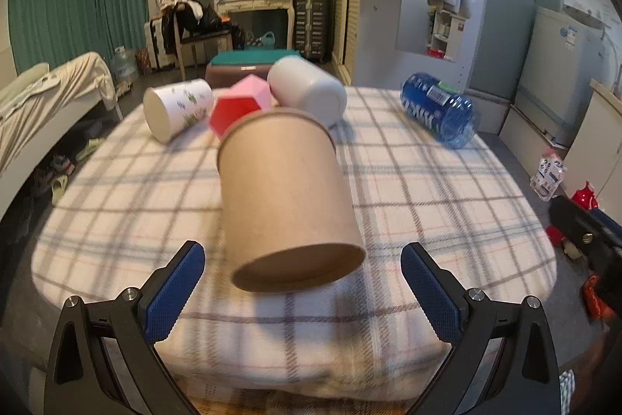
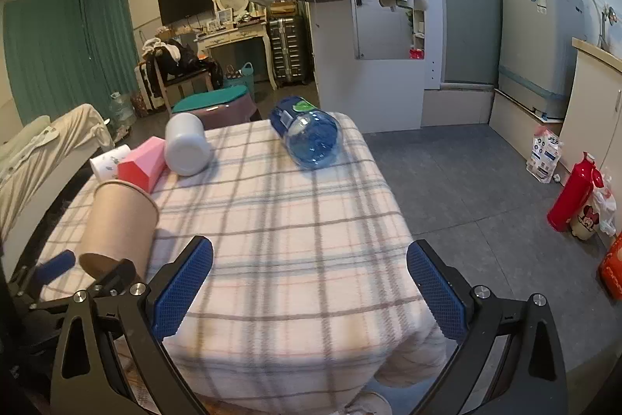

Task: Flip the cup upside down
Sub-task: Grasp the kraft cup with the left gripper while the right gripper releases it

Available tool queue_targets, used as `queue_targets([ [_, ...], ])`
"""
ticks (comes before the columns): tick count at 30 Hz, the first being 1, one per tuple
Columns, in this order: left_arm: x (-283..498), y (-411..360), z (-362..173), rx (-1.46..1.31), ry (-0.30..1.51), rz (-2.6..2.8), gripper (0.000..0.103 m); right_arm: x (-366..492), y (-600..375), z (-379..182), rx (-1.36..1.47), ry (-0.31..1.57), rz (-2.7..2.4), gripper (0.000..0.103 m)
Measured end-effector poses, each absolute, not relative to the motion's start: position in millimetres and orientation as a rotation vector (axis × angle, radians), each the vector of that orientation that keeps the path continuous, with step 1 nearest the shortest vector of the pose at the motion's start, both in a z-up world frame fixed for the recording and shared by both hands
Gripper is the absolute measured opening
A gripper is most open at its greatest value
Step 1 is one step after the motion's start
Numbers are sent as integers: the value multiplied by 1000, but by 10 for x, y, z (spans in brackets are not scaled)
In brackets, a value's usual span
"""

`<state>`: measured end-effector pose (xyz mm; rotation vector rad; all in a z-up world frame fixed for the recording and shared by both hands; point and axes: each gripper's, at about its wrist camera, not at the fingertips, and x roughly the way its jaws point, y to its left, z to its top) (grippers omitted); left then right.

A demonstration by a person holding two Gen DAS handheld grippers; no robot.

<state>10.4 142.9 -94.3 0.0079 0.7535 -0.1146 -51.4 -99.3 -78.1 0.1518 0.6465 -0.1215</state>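
A brown paper cup (image 1: 287, 197) lies on its side on the plaid-covered table (image 1: 447, 220), its base toward the left wrist camera and its rim pointing away. My left gripper (image 1: 303, 294) is open, its blue pads on either side of the cup's base and apart from it. The cup also shows at the left of the right wrist view (image 2: 116, 224), with the left gripper behind it. My right gripper (image 2: 311, 290) is open and empty above the table's near right part.
At the table's far side lie a white printed cup (image 1: 177, 107), a pink and red block (image 1: 239, 107), a grey-white cup (image 1: 307, 90) and a blue water bottle (image 1: 439, 107). A bed stands left. Floor with a red flask (image 2: 575, 193) lies right.
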Motion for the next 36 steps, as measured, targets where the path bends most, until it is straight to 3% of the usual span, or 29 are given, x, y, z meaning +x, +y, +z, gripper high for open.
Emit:
queue_targets([
  [4,160,1424,-1070,-2,782,-81,102,-459,-1024,-831,156,659,-119,100],
  [10,241,1460,-1137,-11,811,-101,79,-370,-997,-901,161,670,-104,100],
  [36,226,1573,-646,75,656,-183,78,-328,-748,-948,140,691,-89,100],
])
